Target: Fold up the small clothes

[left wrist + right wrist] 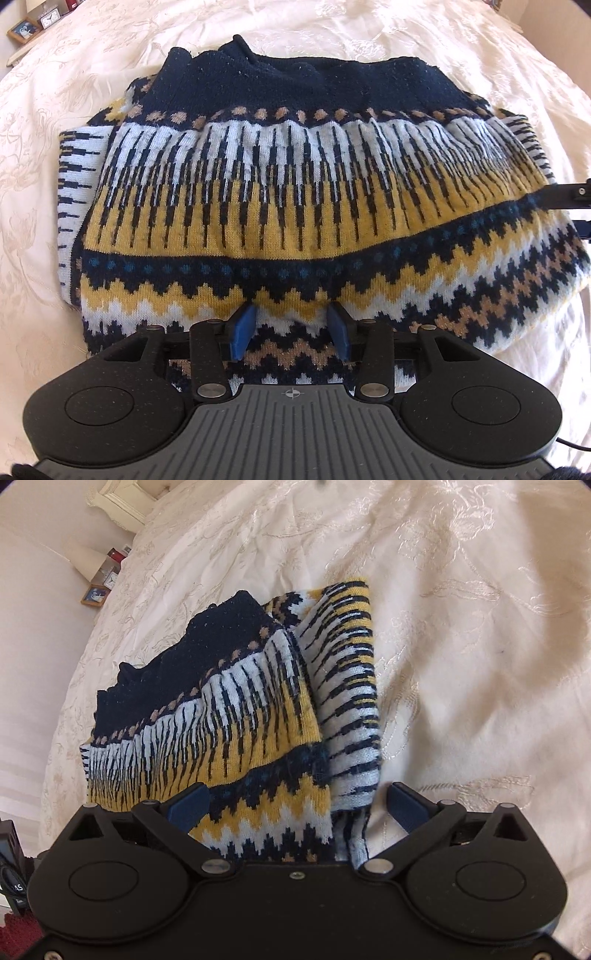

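Straight ahead of both sets of fingers, the patterned knit sweater (295,177) lies on the cream bedspread (55,92), long axis across the left gripper (293,330). That gripper's blue fingers (243,332) stand apart over the near hem, gripping nothing. The right gripper (295,808) is spread wide, straddling the sweater's right edge with a folded sleeve (347,701) just ahead. Both are equally close; next fold likely lifts hem away, toward the collar.

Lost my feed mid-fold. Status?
Left gripper open, fingers on sweater. Right gripper open, straddling sweater's side edge. Sweater partly folded on bedspread. Nothing in the way.
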